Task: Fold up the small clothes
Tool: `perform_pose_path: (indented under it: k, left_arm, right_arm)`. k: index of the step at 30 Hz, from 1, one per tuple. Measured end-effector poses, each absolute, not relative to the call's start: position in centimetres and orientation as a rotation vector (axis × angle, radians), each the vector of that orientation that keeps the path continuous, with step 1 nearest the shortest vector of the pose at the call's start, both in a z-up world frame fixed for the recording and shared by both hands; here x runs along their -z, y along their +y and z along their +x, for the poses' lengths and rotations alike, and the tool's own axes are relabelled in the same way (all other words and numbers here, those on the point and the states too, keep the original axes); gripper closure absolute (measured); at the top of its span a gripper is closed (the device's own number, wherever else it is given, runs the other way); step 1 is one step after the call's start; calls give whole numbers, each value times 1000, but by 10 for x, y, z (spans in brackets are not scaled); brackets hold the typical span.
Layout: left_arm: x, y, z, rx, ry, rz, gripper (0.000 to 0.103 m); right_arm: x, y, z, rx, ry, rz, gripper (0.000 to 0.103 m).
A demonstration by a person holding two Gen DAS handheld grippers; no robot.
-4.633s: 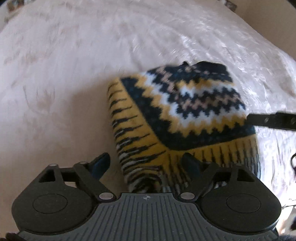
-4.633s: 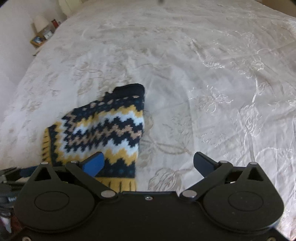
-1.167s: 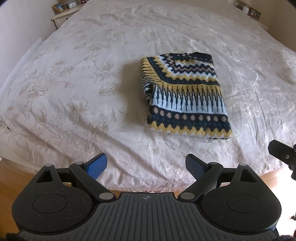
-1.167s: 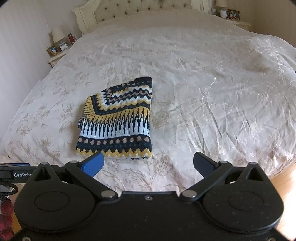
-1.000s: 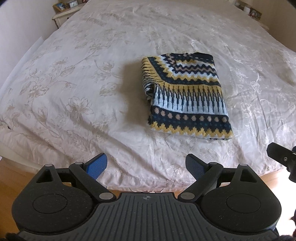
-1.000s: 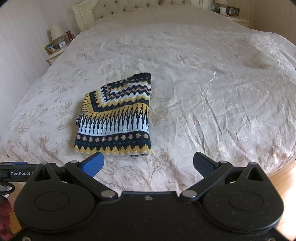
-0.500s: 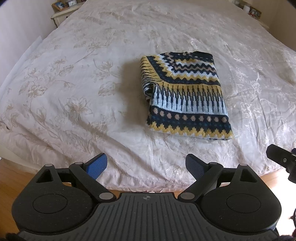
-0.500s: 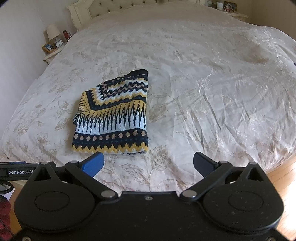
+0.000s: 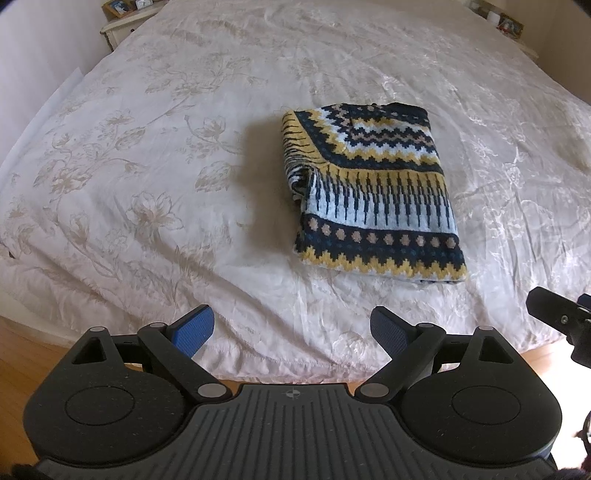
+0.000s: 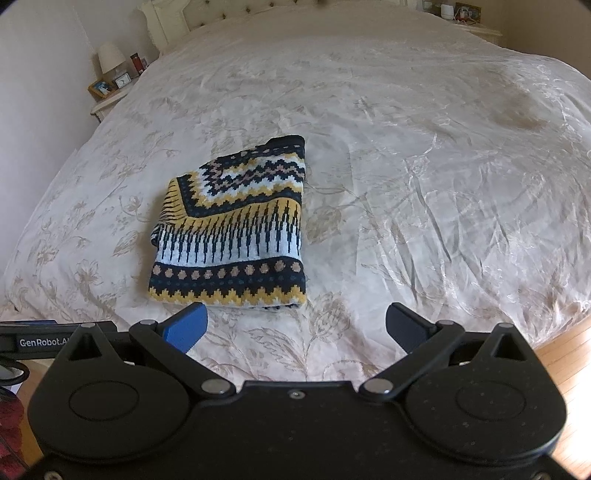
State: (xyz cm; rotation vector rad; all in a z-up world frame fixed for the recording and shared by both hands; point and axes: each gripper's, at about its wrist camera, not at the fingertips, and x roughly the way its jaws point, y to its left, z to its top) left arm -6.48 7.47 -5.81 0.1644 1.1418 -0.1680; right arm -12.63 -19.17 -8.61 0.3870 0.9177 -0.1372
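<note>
A small knitted sweater [image 9: 373, 192] in navy, yellow and white zigzag bands lies folded into a rectangle on the cream floral bedspread [image 9: 147, 177]. It also shows in the right wrist view [image 10: 232, 229], left of centre. My left gripper [image 9: 291, 328] is open and empty, held back over the bed's near edge, well short of the sweater. My right gripper [image 10: 295, 326] is open and empty, also near the bed's edge, just short of the sweater's hem.
A nightstand [image 10: 110, 92] with a lamp, clock and photo frame stands at the far left by the headboard [image 10: 207, 14]. Wooden floor [image 10: 565, 354] shows past the bed's near edge. The right gripper's body [image 9: 561, 325] shows at the left view's right edge.
Both grippers have pulled back from the sweater to the bed's near edge. The sweater now lies folded, released. In the last second the views shifted only slightly.
</note>
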Motion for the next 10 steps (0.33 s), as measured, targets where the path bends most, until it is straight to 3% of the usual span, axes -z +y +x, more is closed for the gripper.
perform_pose_path:
  k: [10]
  left_arm:
    - [63,74,-50,186,1154,164,11]
  right_arm:
    - [92,-193,-111,140,940,391,1]
